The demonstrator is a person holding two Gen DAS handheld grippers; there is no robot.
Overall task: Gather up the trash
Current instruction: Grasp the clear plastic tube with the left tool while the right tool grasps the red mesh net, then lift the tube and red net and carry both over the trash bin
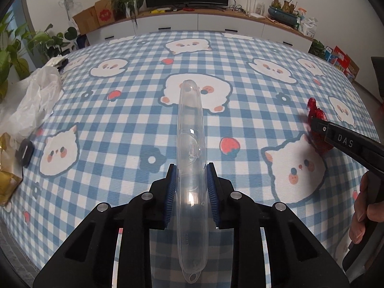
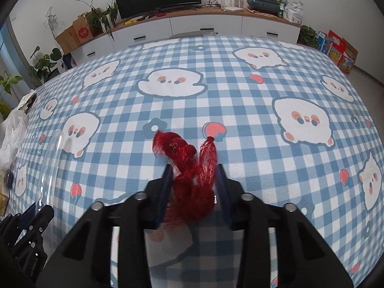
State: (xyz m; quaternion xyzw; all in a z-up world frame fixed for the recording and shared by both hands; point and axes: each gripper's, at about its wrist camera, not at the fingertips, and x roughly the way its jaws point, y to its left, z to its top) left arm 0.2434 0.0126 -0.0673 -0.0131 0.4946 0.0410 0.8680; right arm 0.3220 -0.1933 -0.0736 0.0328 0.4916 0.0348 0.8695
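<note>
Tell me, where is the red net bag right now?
The red net bag is pinched in the right gripper, above the checked tablecloth; in the left wrist view it shows at the right edge.

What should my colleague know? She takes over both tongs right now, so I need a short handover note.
Left tongs: shut on the clear plastic tray, held edge-on above the checked tablecloth.
Right tongs: shut on the red mesh net, also off the cloth.
White plastic bag lies at the table's left edge, beside other litter.
Done: both pieces picked up.
Left: drop both, probably into that bag.
</note>
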